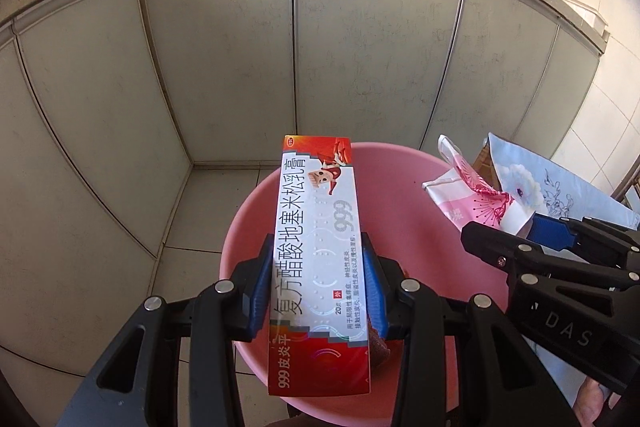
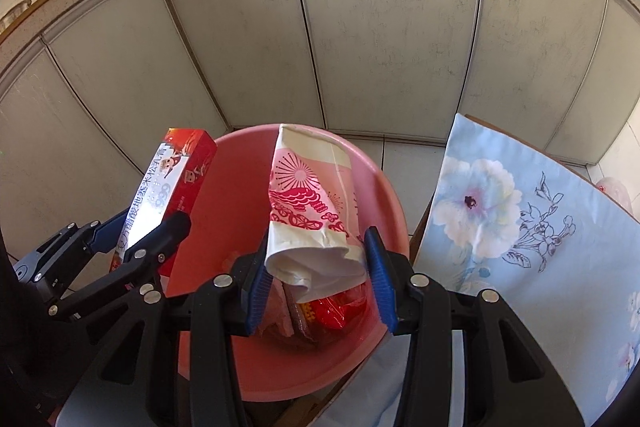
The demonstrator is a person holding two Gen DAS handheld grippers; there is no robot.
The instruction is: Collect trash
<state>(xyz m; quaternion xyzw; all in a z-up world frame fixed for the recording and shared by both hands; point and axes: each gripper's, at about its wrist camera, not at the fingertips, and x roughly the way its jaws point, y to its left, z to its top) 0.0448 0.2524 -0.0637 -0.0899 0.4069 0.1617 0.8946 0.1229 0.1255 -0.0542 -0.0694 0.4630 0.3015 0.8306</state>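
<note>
1. Trash items are two: a red-and-white ointment carton [image 1: 316, 263] and a crumpled pink paper bag [image 2: 316, 215], both held over the pink basin [image 2: 384, 187] that serves as the bin.
2. Left hand-held gripper [image 1: 316, 291] is clenched on the carton's long sides; the carton runs lengthwise between the blue pads [image 1: 262, 287], projecting forward above the basin.
3. Right hand-held gripper [image 2: 318, 279] grasps the bag at its lower folded end, directly above wrappers [image 2: 328, 311] already in the basin.
4. Judgement: both items are positioned for release, so each should drop inside the rim.
5. Basin stands on the tiled floor [image 1: 208, 203], beside a floral cloth [image 2: 520, 219].
</note>
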